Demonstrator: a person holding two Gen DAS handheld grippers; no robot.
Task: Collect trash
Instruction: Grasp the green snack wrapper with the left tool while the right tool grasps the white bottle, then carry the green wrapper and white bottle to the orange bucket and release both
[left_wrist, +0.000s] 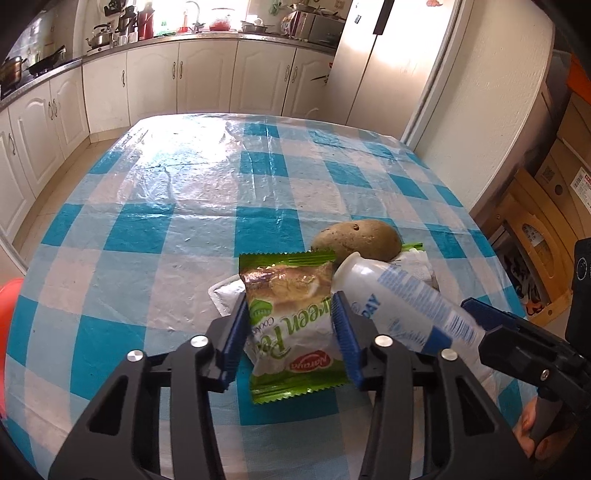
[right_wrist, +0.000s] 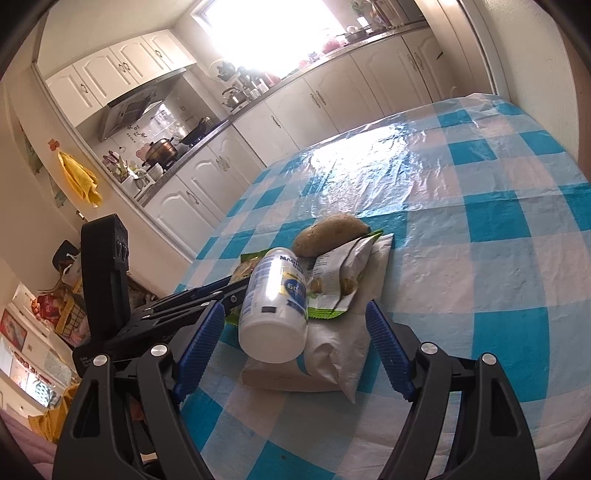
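Observation:
A green cookie packet (left_wrist: 288, 332) lies on the checked tablecloth (left_wrist: 184, 206), and my left gripper (left_wrist: 290, 301) is shut on it, a blue pad pressing each side. A white bottle (right_wrist: 273, 314) lies on its side across a white pouch (right_wrist: 332, 354) and a crumpled snack bag (right_wrist: 343, 273). My right gripper (right_wrist: 295, 308) stands open around the bottle's base, with neither pad touching it. A brown potato (right_wrist: 332, 234) rests behind the pile. In the left wrist view the bottle (left_wrist: 399, 306) leans by the packet, with the potato (left_wrist: 356, 240) beyond.
The tablecloth (right_wrist: 480, 258) stretches far and right of the pile. An orange object (left_wrist: 7, 306) sits at the table's left edge. Cardboard boxes (left_wrist: 546, 221) stand to the right, a fridge (left_wrist: 388, 55) and kitchen cabinets (left_wrist: 207, 74) beyond. A hand (left_wrist: 532, 435) holds the right gripper.

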